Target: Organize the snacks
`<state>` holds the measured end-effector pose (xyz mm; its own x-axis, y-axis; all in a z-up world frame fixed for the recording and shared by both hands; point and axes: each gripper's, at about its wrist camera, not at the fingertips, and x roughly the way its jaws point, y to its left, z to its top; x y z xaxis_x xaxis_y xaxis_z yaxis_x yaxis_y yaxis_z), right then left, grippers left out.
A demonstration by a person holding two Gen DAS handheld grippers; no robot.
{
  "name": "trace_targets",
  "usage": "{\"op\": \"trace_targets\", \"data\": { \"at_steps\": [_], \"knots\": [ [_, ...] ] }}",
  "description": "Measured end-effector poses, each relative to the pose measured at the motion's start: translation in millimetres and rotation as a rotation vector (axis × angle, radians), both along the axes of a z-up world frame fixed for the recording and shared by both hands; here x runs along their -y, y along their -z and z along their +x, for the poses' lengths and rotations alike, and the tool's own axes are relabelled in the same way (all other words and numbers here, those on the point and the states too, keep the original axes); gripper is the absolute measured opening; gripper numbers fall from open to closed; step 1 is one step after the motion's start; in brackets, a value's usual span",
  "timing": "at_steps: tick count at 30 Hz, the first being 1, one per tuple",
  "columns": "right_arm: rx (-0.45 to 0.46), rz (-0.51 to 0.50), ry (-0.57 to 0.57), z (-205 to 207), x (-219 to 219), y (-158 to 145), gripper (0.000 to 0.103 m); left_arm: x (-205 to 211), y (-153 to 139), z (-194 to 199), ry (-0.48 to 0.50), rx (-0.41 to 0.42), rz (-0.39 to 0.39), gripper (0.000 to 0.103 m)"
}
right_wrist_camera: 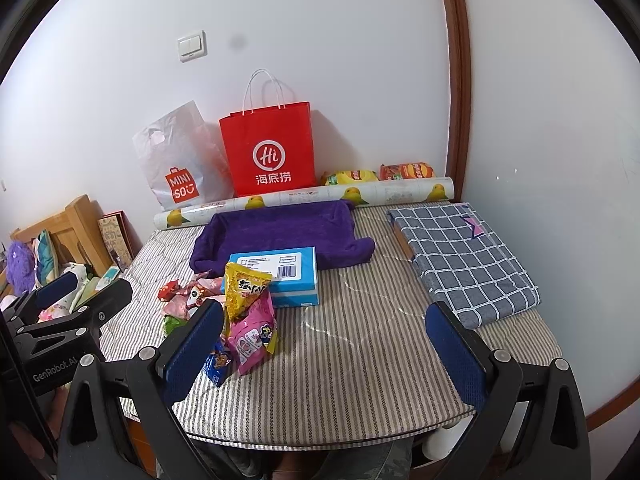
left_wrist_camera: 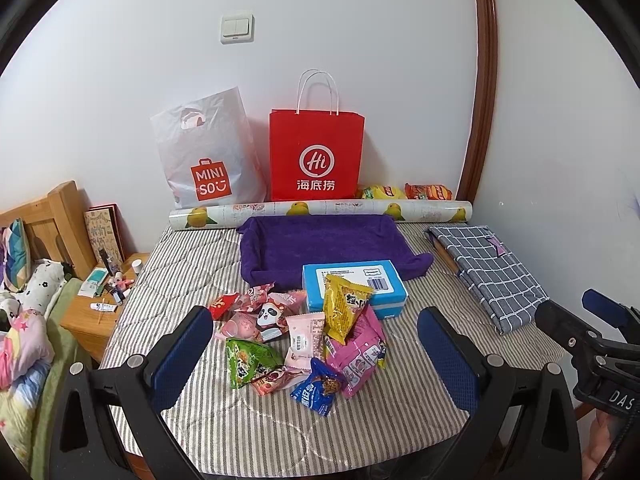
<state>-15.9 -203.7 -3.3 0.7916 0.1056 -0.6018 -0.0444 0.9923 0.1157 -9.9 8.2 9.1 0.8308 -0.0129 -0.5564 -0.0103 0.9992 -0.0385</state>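
both of your grippers hang over the near edge of the striped table (left_wrist_camera: 192, 256), fingers spread wide and holding nothing: the left gripper (left_wrist_camera: 316, 354) frames the snack pile (left_wrist_camera: 296, 336), the right gripper (right_wrist_camera: 324, 346) looks over bare cloth with the pile at its left finger.

the snacks lie heaped near the middle of the table, towards its left edge, just in front of the blue box (left_wrist_camera: 354, 286), which sits at the front lip of the purple tray (left_wrist_camera: 320, 246) near the far edge. the likely step is a first pick into that tray.

start with the yellow packet (left_wrist_camera: 344, 308), since it rides on top. it leans against the box, its long axis running from far edge to near edge, top seam pointing at the box. close across its short width, near the middle, so it does not fold. the pink packet (left_wrist_camera: 360, 350) beneath lies the same way, tilted a little toward the near left corner. keep your right gripper clear of the left while you lift, and mind the loose packets sliding.
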Motion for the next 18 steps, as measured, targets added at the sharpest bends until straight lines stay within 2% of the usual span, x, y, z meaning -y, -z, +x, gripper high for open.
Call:
{"op": "trace_targets", "data": {
  "at_steps": [18],
  "knots": [
    [0.008,0.015,-0.008,0.9,-0.5,1.1,0.100,1.8,-5.0,6.6,0.011,-0.012,0.003,0.103]
  ]
}}
